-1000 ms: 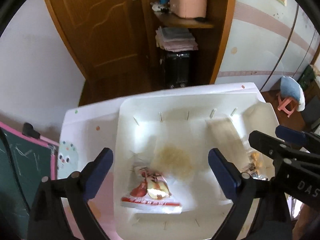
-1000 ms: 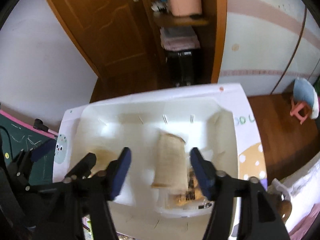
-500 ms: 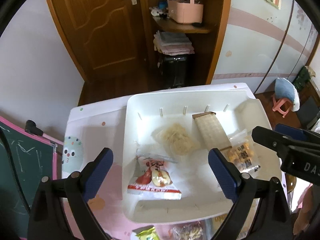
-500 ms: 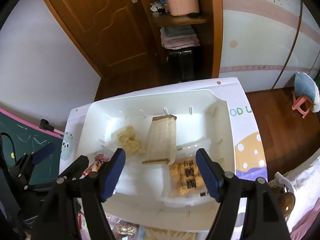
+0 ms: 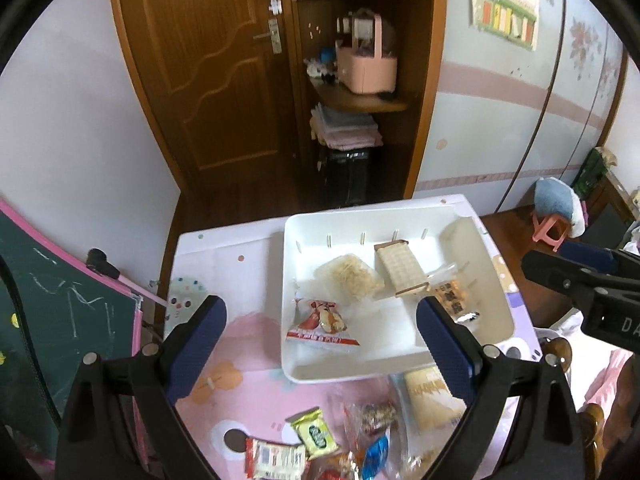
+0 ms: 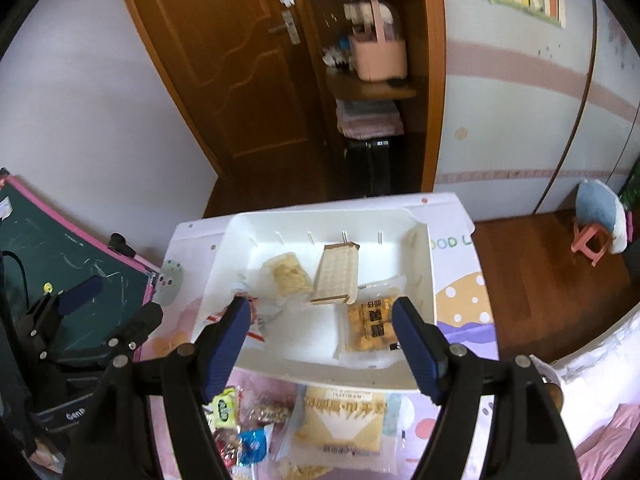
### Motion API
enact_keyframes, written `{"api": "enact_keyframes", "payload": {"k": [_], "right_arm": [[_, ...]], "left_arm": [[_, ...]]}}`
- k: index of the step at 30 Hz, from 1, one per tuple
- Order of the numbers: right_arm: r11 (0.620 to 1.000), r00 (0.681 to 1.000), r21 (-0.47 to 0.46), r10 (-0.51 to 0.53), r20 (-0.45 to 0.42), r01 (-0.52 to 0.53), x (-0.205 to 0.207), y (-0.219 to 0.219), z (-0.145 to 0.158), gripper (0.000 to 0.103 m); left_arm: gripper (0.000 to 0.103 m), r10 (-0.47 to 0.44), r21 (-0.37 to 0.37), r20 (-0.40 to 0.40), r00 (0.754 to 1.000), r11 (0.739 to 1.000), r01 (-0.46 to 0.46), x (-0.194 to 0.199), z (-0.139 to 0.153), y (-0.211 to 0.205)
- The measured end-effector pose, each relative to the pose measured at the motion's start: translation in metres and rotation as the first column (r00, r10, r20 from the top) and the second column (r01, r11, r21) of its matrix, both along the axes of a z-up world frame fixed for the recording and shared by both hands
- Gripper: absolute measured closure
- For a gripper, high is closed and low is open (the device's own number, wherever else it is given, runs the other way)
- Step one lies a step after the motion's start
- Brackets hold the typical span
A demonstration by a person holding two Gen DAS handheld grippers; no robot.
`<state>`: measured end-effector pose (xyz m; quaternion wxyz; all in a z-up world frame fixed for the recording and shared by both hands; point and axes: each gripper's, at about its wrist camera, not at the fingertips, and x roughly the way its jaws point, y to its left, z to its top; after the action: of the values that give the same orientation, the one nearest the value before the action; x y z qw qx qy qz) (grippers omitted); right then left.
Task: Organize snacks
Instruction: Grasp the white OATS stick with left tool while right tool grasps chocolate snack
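A white tray [image 5: 352,374] on the table holds a red packet [image 5: 322,322], a clear noodle pack [image 5: 352,278], a tan wafer box [image 5: 400,266] and a yellow biscuit pack [image 5: 452,300]. My left gripper [image 5: 319,306] hangs open high above the tray's near left, with nothing between its fingers. My right gripper [image 6: 320,306] is open and empty above the tray [image 6: 424,264], over the wafer box [image 6: 336,274] and biscuit pack [image 6: 372,326]. Loose snacks lie before the tray: a big beige packet [image 6: 344,420], a green packet [image 5: 314,434] and a blue candy [image 5: 378,450].
A pink patterned cloth [image 5: 240,360] covers the small table. A green chalkboard [image 5: 52,340] leans at its left. Beyond are a wooden door [image 5: 208,80], shelves with a pink basket [image 5: 366,68], and a pink stool [image 5: 550,232] on the floor at the right.
Both grippers have risen and drawn back from the tray. The tray now looks smaller, and the loose snacks in front of it have come into view. The jaws stay open.
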<state>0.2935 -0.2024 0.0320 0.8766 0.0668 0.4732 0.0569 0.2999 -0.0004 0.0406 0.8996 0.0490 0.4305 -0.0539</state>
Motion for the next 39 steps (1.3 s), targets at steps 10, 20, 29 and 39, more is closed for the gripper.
{"api": "enact_keyframes", "payload": {"k": [10, 20, 29, 39], "right_arm": [[0.997, 0.993, -0.049, 0.069, 0.098, -0.064, -0.076, 0.013, 0.047, 0.028], [0.990, 0.985, -0.072, 0.129, 0.110, -0.122, -0.140, 0.022, 0.039, 0.027], [0.973, 0.979, -0.174, 0.171, 0.109, -0.150, -0.190, 0.039, -0.019, 0.027], [0.960, 0.979, -0.198, 0.204, 0.001, -0.200, -0.223, 0.053, -0.116, 0.027]], "left_arm": [[0.005, -0.081, 0.019, 0.088, 0.993, 0.997, 0.080, -0.087, 0.049, 0.009], [0.005, -0.193, 0.071, 0.094, 0.977, 0.980, 0.187, -0.165, 0.034, 0.006], [0.005, -0.237, 0.026, 0.073, 0.969, 0.972, 0.235, -0.211, -0.026, 0.017], [0.005, -0.196, -0.057, -0.067, 0.978, 0.980, 0.192, -0.230, -0.124, 0.030]]}}
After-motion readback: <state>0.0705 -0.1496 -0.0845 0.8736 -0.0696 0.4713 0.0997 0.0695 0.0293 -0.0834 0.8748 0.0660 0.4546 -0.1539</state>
